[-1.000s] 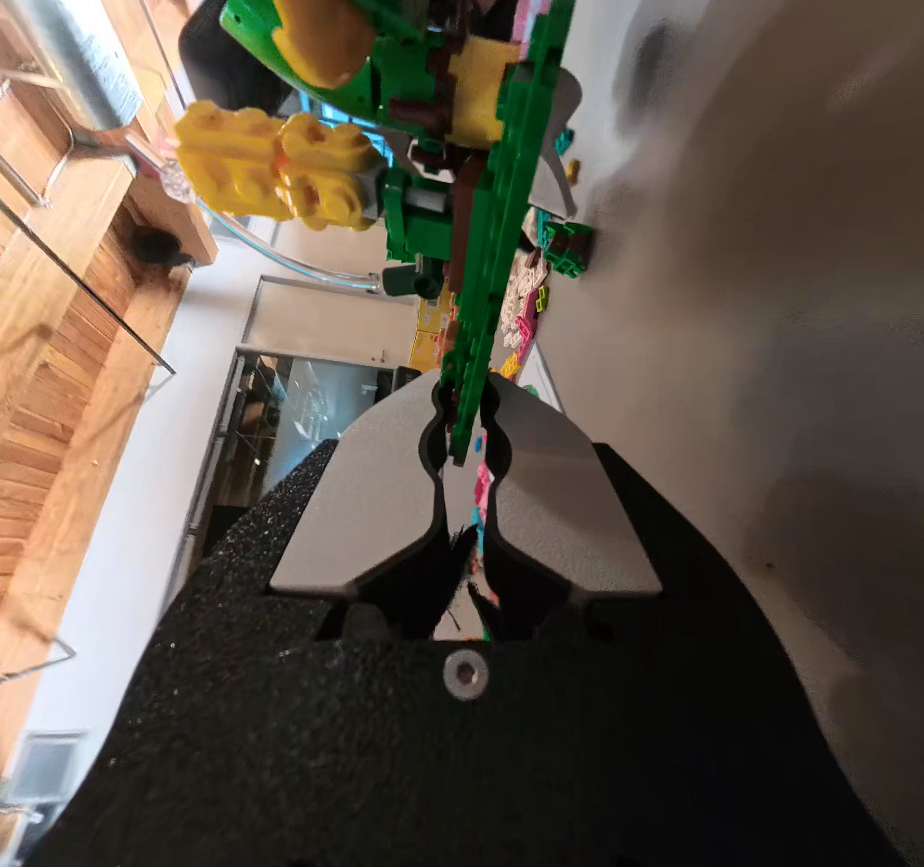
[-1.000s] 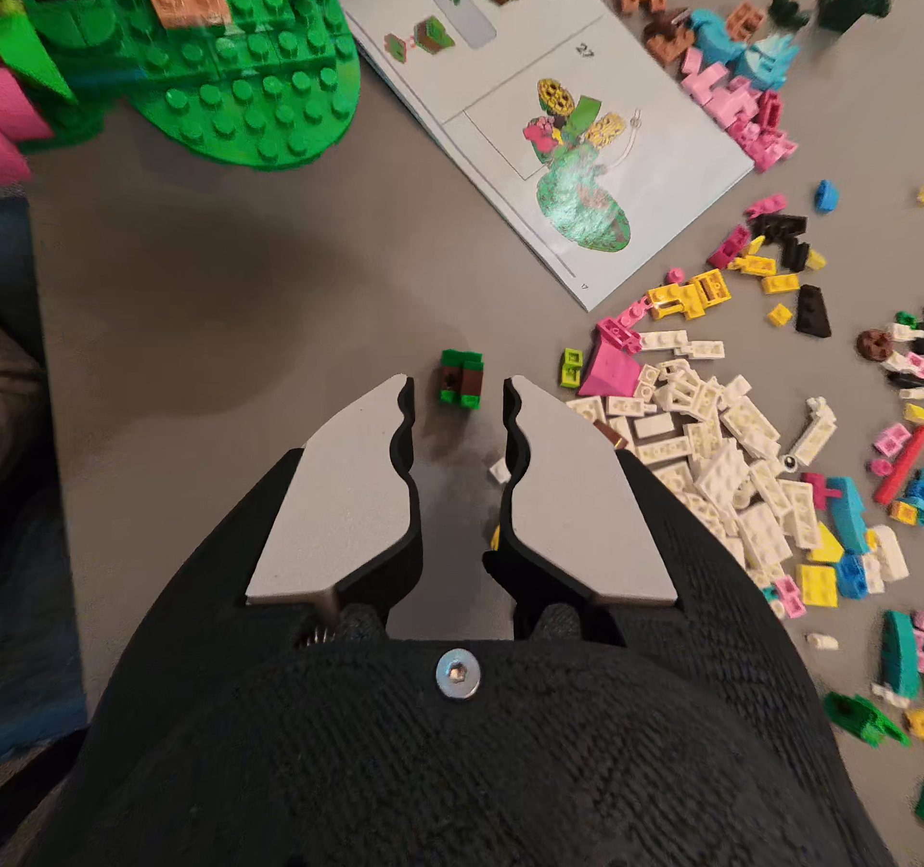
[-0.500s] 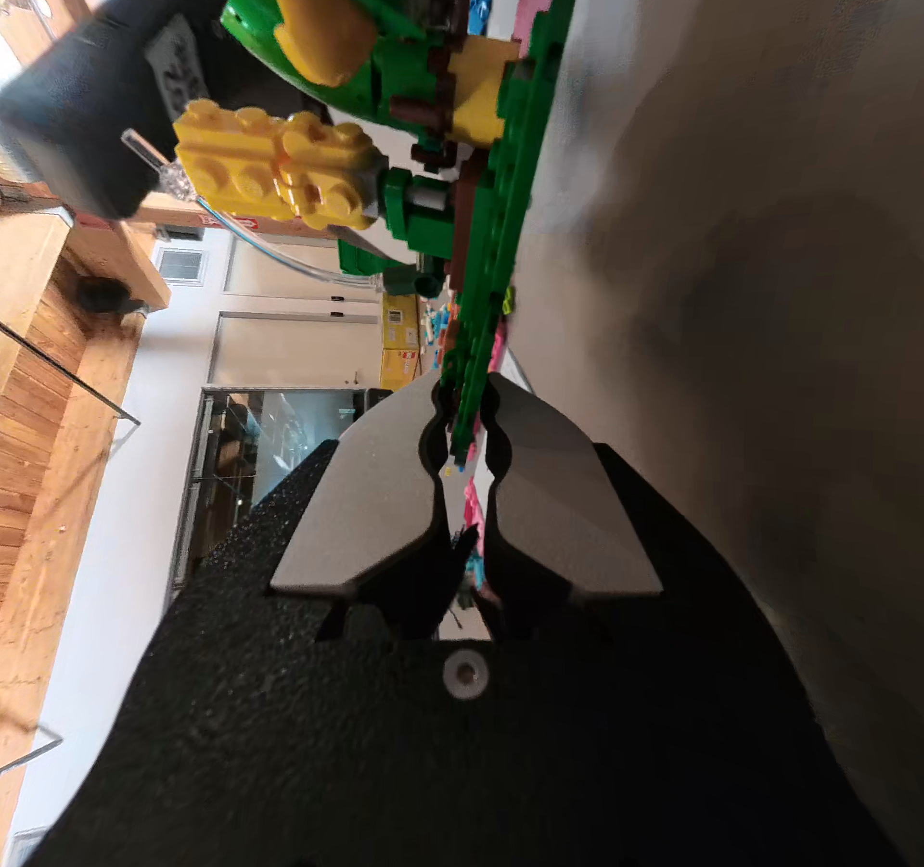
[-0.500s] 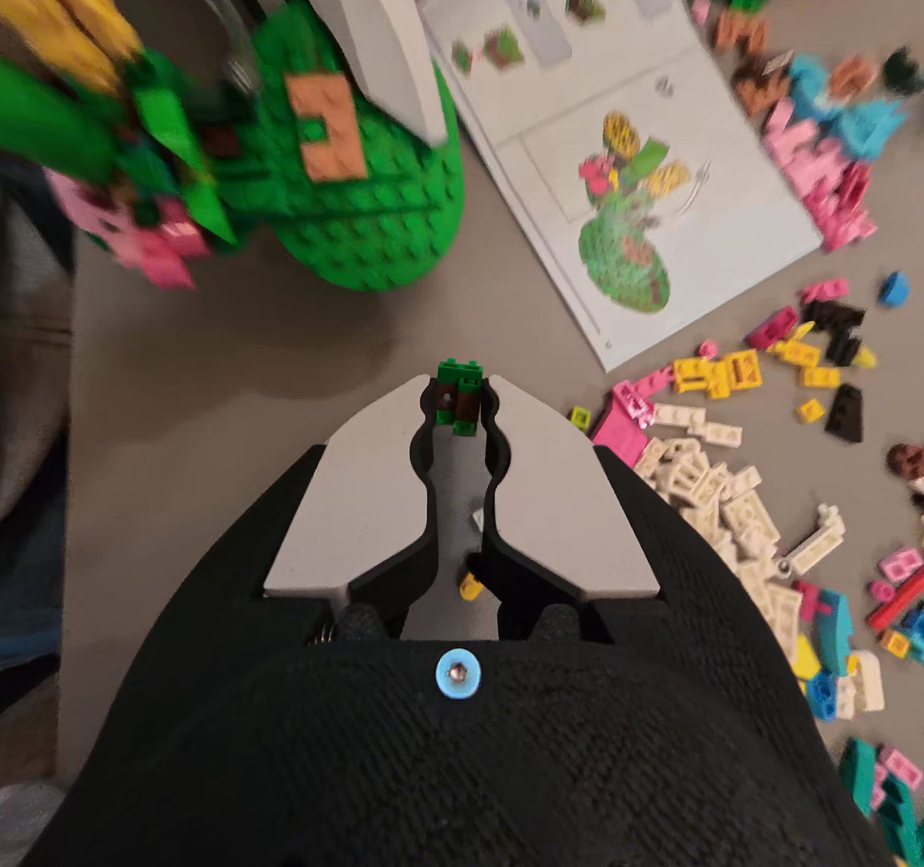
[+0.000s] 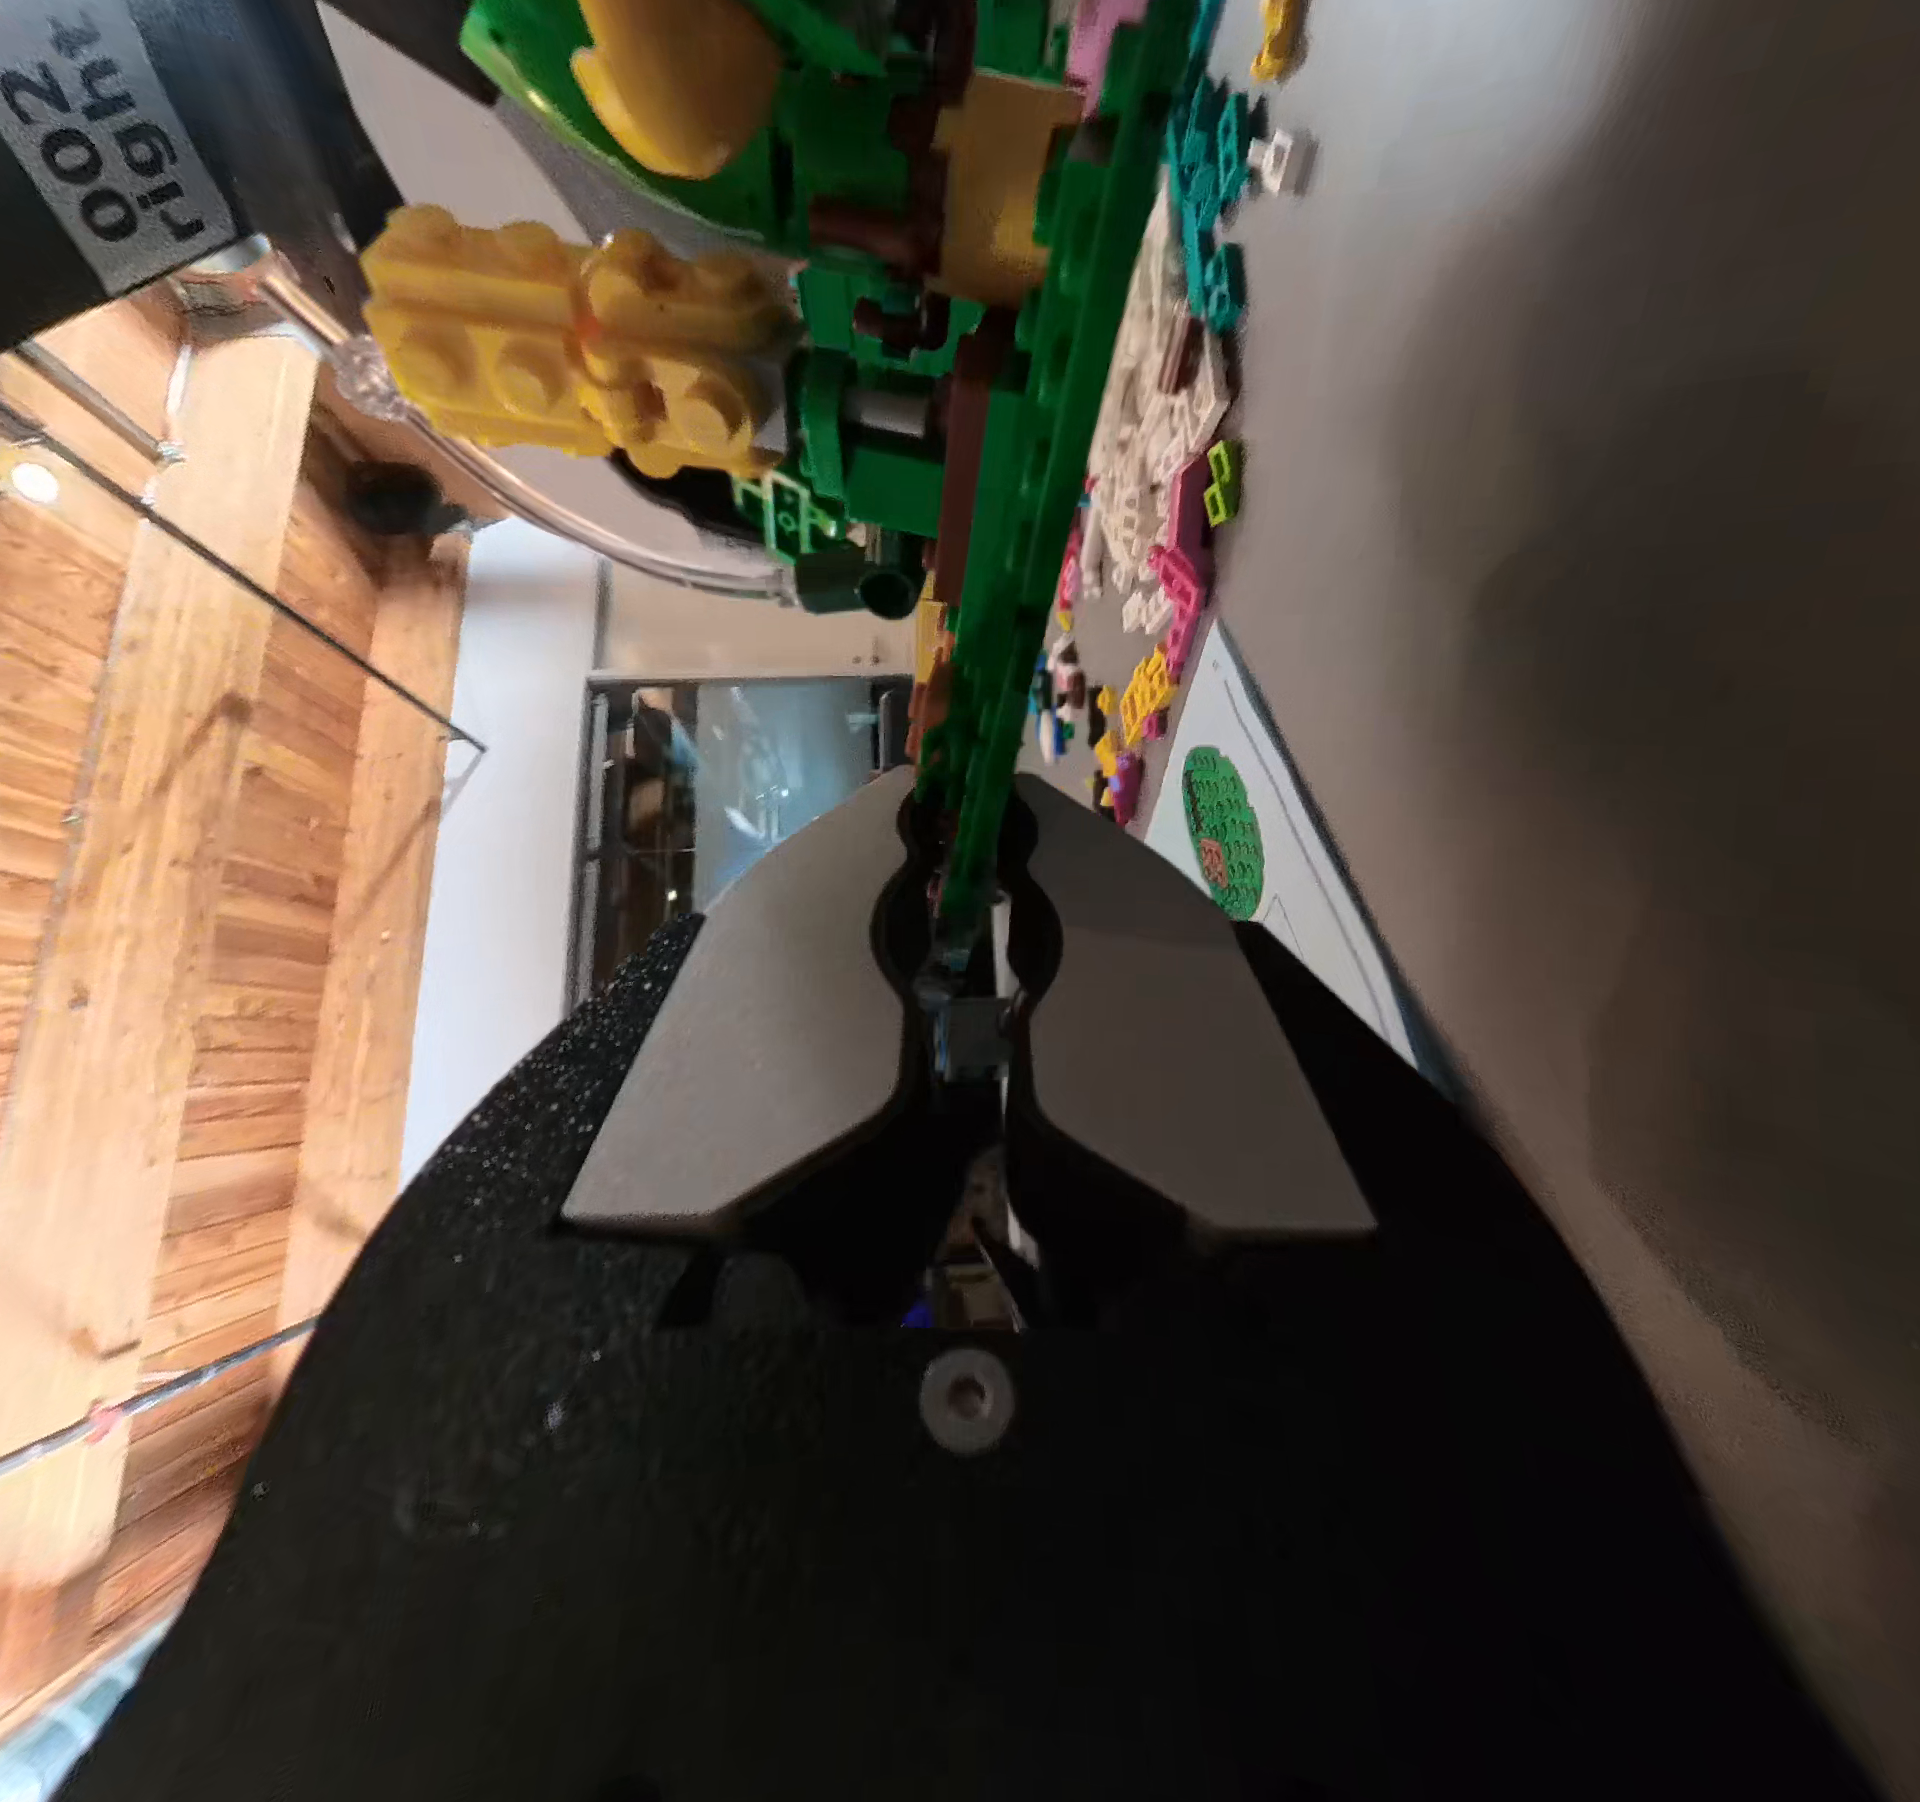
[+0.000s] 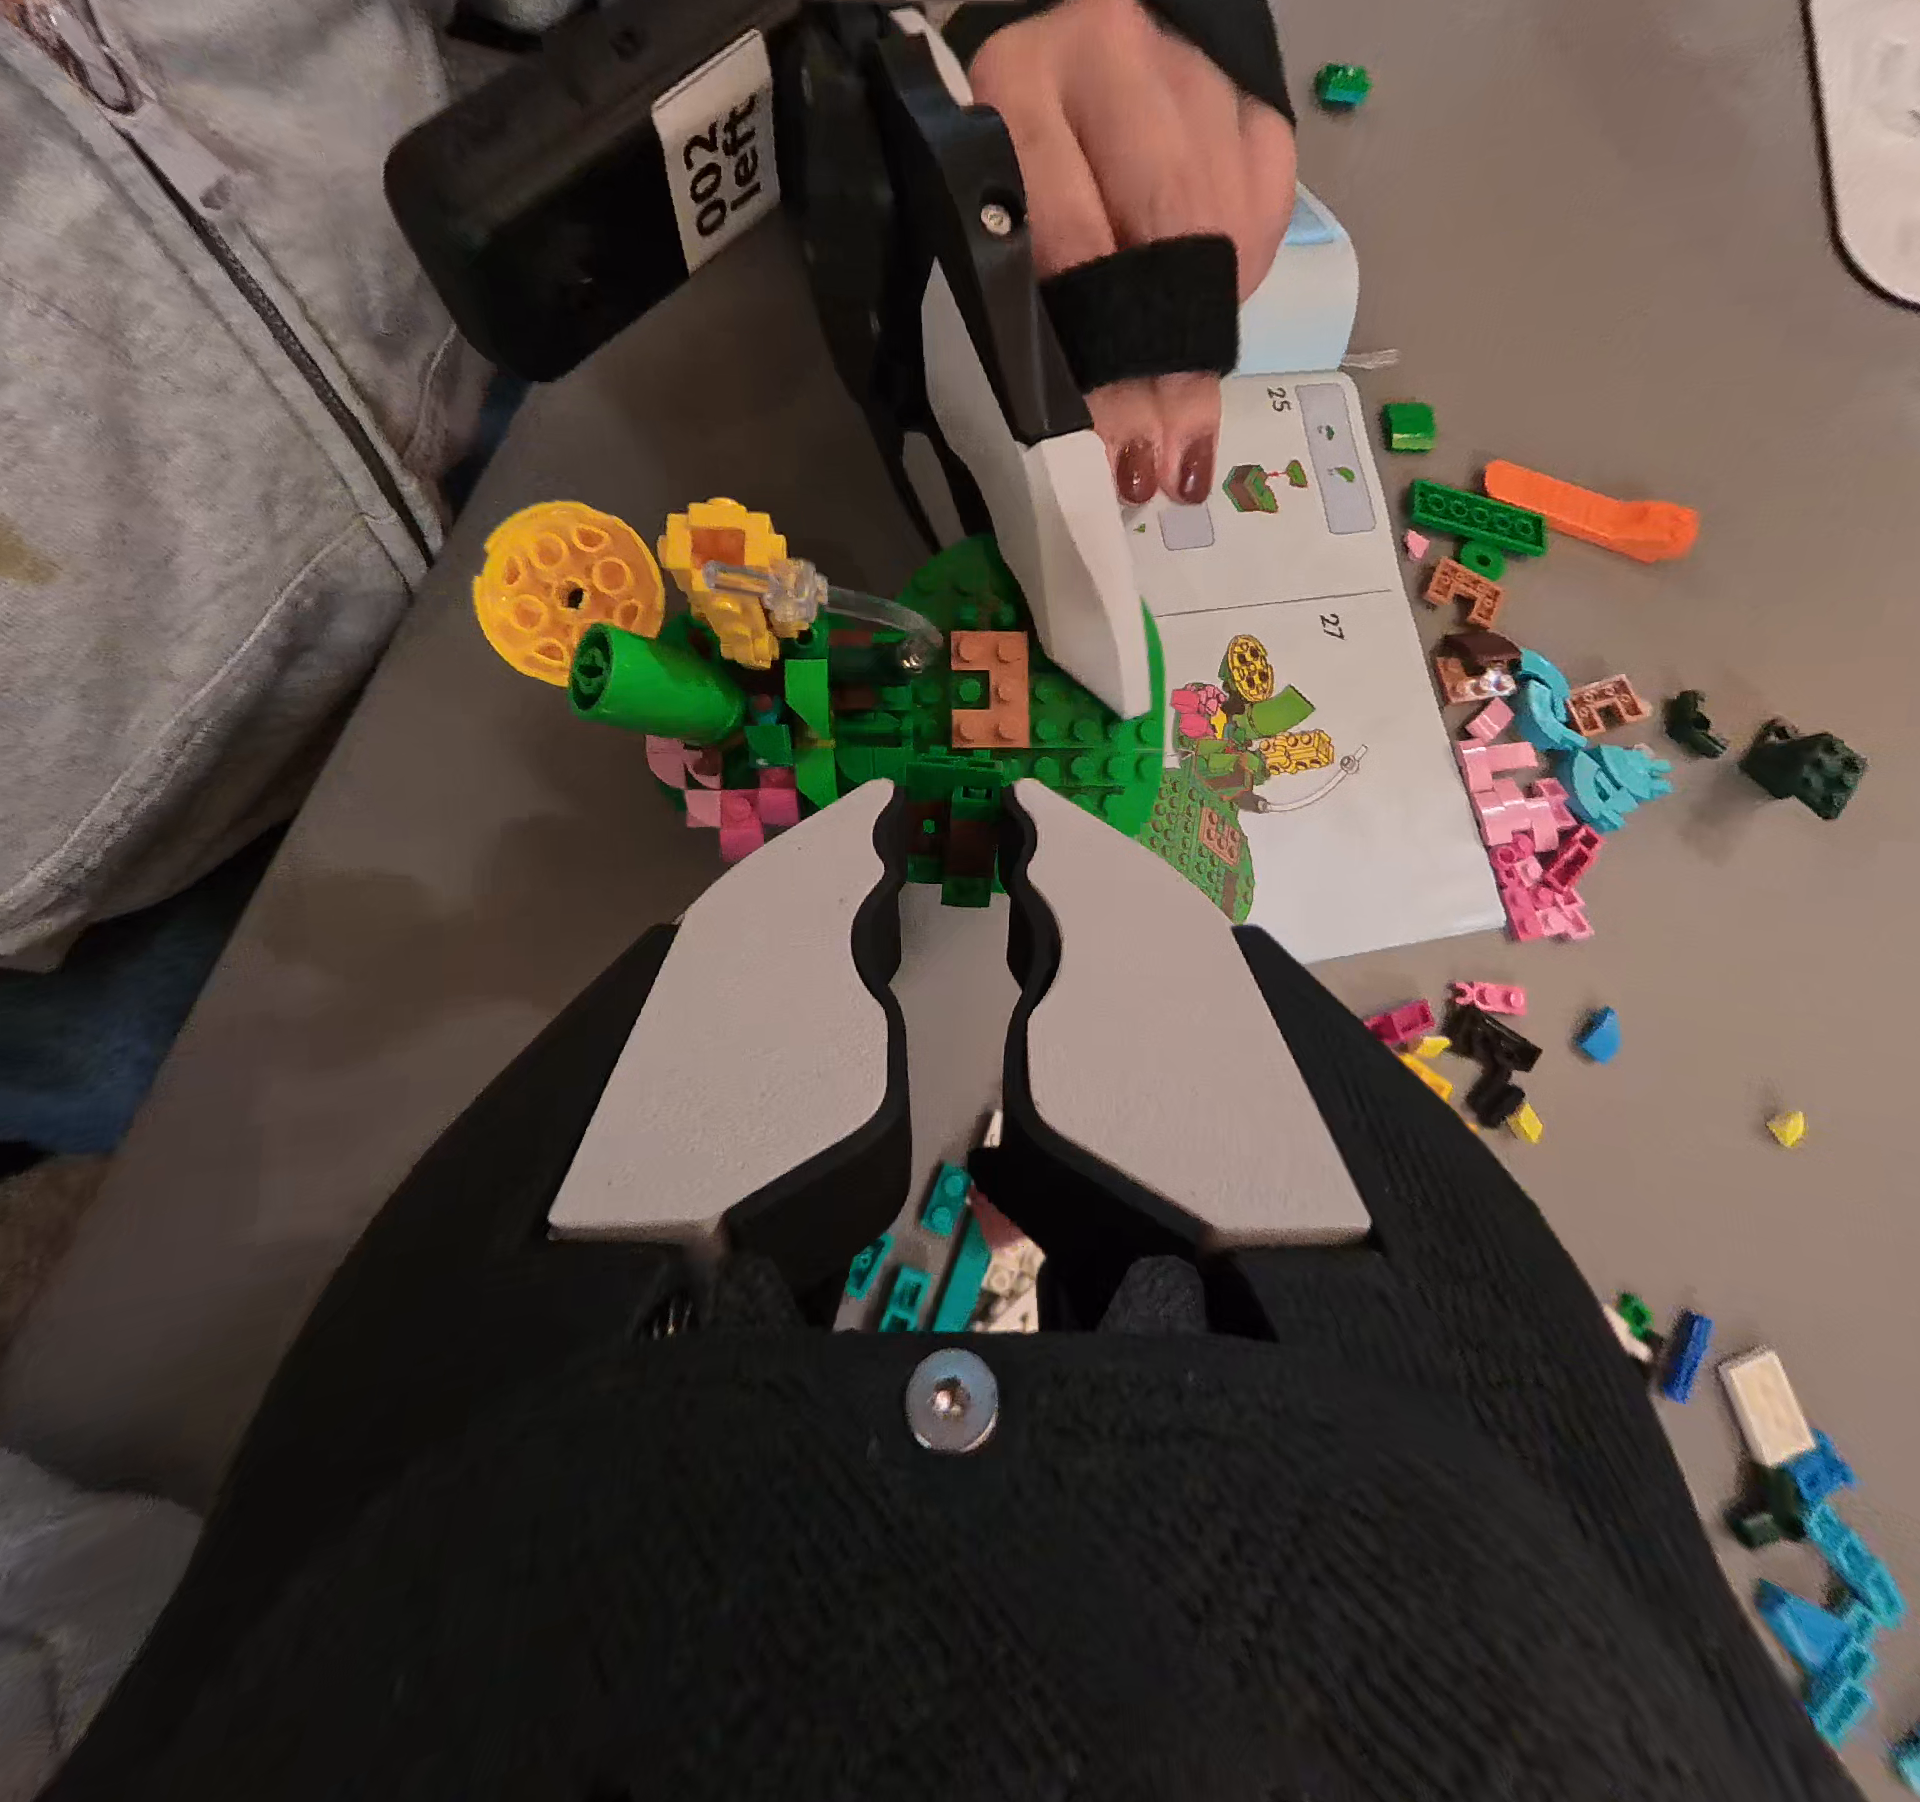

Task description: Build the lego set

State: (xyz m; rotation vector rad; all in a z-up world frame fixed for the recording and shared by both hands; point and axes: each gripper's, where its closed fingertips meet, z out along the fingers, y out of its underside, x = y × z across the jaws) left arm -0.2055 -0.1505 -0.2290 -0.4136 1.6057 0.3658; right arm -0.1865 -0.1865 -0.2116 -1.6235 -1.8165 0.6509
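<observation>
My left gripper (image 5: 961, 817) is clamped on the rim of the green studded baseplate (image 6: 1091, 765), a thin rigid round plate that I see edge-on, its long axis running straight away from the fingers. The plate carries the flower model (image 6: 675, 630): a yellow perforated disc, a glossy green cone, yellow knobbly bricks, pink petals, a tan notched tile and a clear curved tube.

My right gripper (image 6: 951, 817) is narrow and closed on a small green-and-brown brick stack (image 6: 951, 838), pads pressing both flanks. The stack sits at the plate's near rim; I cannot tell whether it touches the plate.

The open instruction booklet (image 6: 1330, 713) lies flat on the grey matte worktop (image 6: 1662, 246) just beside the plate. Loose bricks (image 6: 1538, 786), pink, turquoise, yellow and black, are scattered past the booklet toward the worktop's right edge. No containers are in view.
</observation>
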